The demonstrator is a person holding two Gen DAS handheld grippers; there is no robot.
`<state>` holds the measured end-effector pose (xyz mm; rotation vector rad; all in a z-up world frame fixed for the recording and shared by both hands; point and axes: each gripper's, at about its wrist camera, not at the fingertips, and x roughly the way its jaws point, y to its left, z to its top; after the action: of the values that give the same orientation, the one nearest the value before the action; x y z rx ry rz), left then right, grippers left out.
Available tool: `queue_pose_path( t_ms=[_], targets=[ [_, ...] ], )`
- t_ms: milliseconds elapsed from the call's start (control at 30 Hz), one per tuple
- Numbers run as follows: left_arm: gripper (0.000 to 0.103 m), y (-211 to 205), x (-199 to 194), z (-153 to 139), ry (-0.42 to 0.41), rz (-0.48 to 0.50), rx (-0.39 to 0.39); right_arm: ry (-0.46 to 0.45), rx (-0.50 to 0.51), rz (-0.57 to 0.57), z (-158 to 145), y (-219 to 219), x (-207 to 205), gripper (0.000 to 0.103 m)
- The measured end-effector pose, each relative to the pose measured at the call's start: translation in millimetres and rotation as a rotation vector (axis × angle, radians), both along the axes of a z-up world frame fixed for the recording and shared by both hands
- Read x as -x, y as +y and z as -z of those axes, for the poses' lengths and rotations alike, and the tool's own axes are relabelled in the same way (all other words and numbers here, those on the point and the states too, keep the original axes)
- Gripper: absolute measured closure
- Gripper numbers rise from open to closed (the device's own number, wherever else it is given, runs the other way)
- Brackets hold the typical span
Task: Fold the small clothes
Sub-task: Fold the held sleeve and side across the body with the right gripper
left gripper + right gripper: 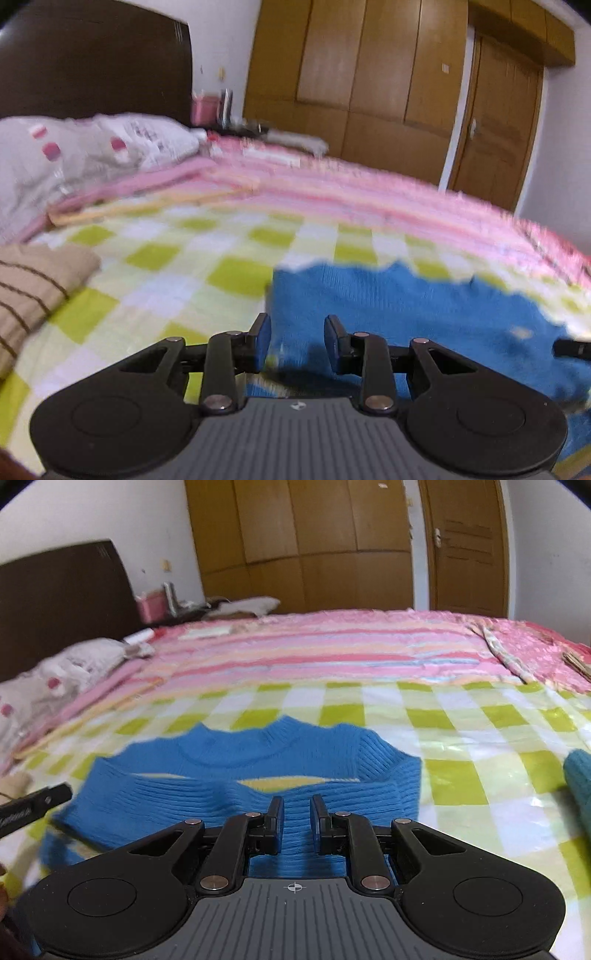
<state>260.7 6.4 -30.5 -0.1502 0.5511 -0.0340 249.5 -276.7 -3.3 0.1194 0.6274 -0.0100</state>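
Observation:
A blue ribbed knit sweater (258,771) lies on the green and white checked bed cover (461,738), its lower part folded up toward the collar. My right gripper (297,812) is open and empty just above the sweater's near fold. My left gripper (297,332) is open and empty over the sweater's left edge (388,299). The tip of the left gripper (40,801) shows at the left of the right wrist view, and the tip of the right gripper (572,349) shows at the right of the left wrist view.
A folded beige striped garment (33,291) lies at the left. A teal knit item (580,779) lies at the right. A pink striped blanket (332,653) covers the far bed. Pillows (74,155), a dark headboard (92,59) and wooden wardrobes (369,74) stand beyond.

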Motion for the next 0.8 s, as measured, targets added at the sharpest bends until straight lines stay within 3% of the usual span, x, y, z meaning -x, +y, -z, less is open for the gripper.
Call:
queue_pose_path(
  t_ms=[100, 167, 300, 433, 633, 800],
  targets=[
    [0.062, 4.1, -7.3, 9.7, 0.053, -0.02, -0.006, 0.037, -0.009, 0.076, 13.7, -13.3, -9.9, 0.086],
    [0.059, 6.5, -8.8, 9.9, 0.067, -0.03, -0.002, 0.049, -0.066, 0.121, 24.1, -28.2, -9.2, 0.094],
    [0.057, 1.0, -4.3, 11.9, 0.056, -0.033, -0.054, 0.033, -0.107, 0.129, 26.9, -40.4, -1.4, 0.096],
    [0.058, 1.3, 3.3, 6.9, 0.039, -0.034, -0.067, -0.007, -0.074, 0.126, 13.1, -36.6, 16.8, 0.086],
    [0.057, -0.7, 5.0, 7.3, 0.048, -0.009, -0.102, 0.033, -0.044, 0.154, 23.1, -43.4, 20.7, 0.088],
    [0.058, 3.1, 7.8, 5.6, 0.054, -0.006, -0.078, 0.015, -0.052, 0.156, 13.3, -39.4, 28.6, 0.086]
  ],
)
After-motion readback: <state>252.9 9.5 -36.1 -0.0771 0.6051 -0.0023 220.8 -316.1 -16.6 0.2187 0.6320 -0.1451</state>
